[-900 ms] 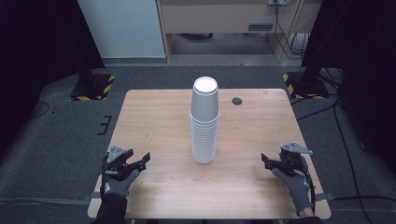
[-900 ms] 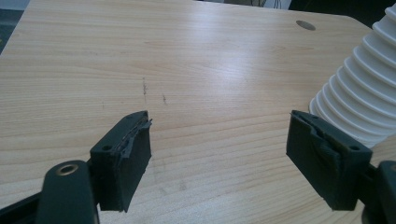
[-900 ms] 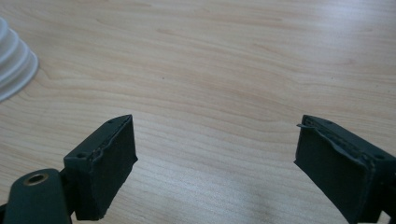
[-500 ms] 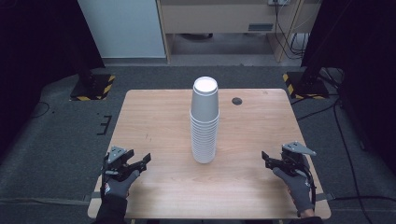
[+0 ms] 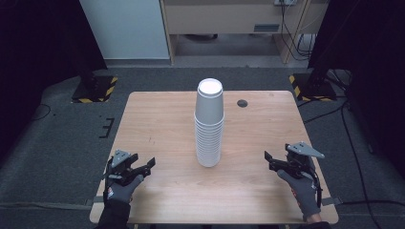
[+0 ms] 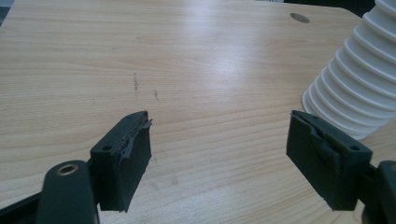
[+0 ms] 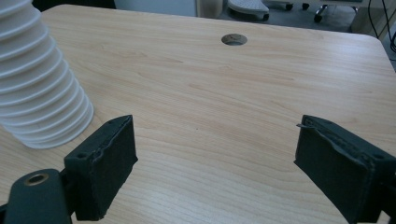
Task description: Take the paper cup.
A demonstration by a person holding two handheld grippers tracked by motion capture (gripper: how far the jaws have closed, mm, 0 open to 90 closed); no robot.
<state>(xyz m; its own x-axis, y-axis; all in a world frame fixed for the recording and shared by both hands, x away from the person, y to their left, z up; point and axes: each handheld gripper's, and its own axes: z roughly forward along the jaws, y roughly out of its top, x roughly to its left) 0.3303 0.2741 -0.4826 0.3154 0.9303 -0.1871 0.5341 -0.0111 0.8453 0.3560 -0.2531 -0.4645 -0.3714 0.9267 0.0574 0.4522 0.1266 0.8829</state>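
No brand, label or readable writing was seen on anything in the three views.

A tall stack of white cups [image 5: 209, 125], nested upside down, was stood near the middle of the wooden table [image 5: 162, 119], roughly midway between the left and right edges. Its ribbed column of rims was seen at the right side of the left gripper view [image 6: 359, 88] and at the left side of the right gripper view [image 7: 39, 88]. Nothing was touching it.

The left gripper [image 5: 143, 168] was held low over the table near the front left corner, in a gloved left hand [image 5: 119, 188]. In its own view [image 6: 219, 154] the two black jaws were set wide apart, with bare wood between them and nothing gripped. The pad [image 6: 135, 135] on one jaw looked torn at its upper edge.

The right gripper [image 5: 268, 161] was held near the front right corner, in a gloved right hand [image 5: 301, 188], with a grey three-cornered plate on top. In its own view [image 7: 215, 154] the jaws were likewise seen well apart, with only table surface between them.

Both grippers were kept well apart from the stack, one at each side, and nothing was placed in the way between them and it.

A small dark round grommet [image 5: 242, 103] was set in the tabletop near the far edge, right of the stack. Faint dark scuff marks [image 6: 136, 84] were noted on the wood. Beyond the table, grey carpet, black stands with yellow-and-black striped bases [image 5: 95, 90] and trailing cables were seen.
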